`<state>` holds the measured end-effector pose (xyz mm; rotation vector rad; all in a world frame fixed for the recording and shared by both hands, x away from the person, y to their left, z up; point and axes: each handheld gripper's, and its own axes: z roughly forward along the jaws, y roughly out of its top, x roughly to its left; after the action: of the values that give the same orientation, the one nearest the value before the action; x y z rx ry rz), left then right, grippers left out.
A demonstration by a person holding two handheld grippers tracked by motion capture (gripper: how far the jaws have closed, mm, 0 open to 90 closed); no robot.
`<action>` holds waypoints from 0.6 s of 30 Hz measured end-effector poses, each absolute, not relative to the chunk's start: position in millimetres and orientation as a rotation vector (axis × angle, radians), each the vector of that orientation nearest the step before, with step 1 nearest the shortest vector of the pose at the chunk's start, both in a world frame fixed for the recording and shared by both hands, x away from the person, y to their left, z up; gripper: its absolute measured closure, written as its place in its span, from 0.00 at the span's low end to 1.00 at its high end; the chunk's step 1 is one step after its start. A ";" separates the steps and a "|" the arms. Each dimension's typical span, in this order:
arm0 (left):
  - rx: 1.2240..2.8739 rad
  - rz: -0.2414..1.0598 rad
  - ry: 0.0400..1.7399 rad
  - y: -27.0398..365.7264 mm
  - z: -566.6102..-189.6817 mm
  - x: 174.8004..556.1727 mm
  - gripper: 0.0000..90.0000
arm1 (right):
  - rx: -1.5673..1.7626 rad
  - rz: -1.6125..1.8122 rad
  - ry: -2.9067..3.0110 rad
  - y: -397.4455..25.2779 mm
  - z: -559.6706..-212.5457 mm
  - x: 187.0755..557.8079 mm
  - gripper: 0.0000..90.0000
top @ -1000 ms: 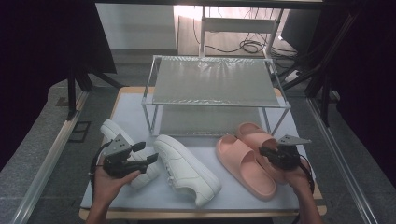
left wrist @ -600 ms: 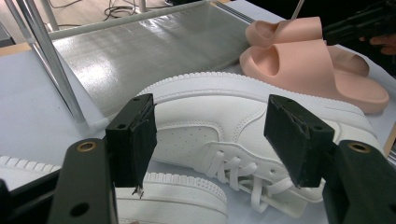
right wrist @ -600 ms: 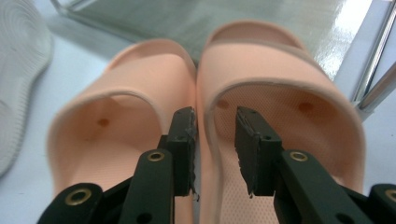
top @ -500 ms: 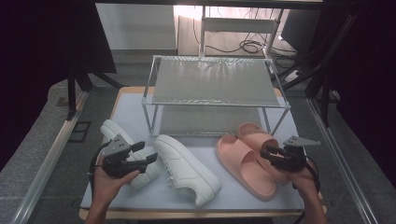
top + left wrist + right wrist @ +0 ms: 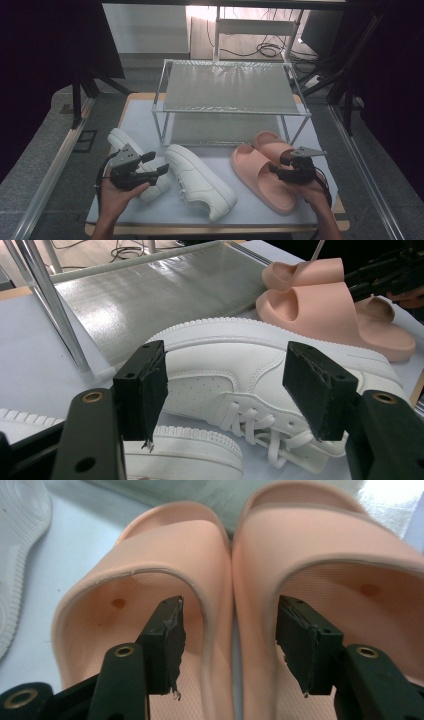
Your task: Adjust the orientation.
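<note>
Two white sneakers lie on the grey mat, one in the middle [image 5: 200, 181] and one at the left [image 5: 125, 145]. My left gripper [image 5: 159, 164] hovers open over the left sneaker [image 5: 190, 455], its jaws framing the middle sneaker [image 5: 225, 365] farther off. Two pink slides lie side by side at the right, the near one [image 5: 260, 176] and the far one [image 5: 272, 142]. My right gripper [image 5: 278, 165] is open low over their heel ends. Its jaws [image 5: 227, 645] straddle the touching inner walls of the left slide [image 5: 165, 565] and the right slide [image 5: 330, 550].
A metal two-level mesh rack [image 5: 230, 87] stands behind the shoes on the mat [image 5: 150, 125], its lower shelf [image 5: 150, 295] just beyond the sneaker. Table rails run along both sides. A sneaker sole [image 5: 20, 555] lies left of the slides.
My right gripper has shifted a little toward the table's near edge and then left over the slides. The left gripper and the shoes have stayed put.
</note>
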<state>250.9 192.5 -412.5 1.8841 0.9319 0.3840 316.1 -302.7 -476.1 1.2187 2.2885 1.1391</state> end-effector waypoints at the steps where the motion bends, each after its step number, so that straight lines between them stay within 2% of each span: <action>1: 1.884 0.384 0.932 192.6 -412.5 250.9 0.39 | 1.218 1.131 2.292 -301.1 -476.9 317.2 0.51; 10: 1.882 0.384 0.933 192.8 -412.5 250.9 0.39 | 1.235 1.039 2.268 -287.8 -482.9 324.5 0.59; 18: 1.880 0.385 0.935 193.0 -412.8 251.2 0.39 | 1.251 1.019 2.251 -289.0 -484.3 326.4 0.77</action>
<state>251.2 193.0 -412.8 1.8803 0.9350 0.3851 326.4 -289.0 -484.3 1.2512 2.2515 1.0194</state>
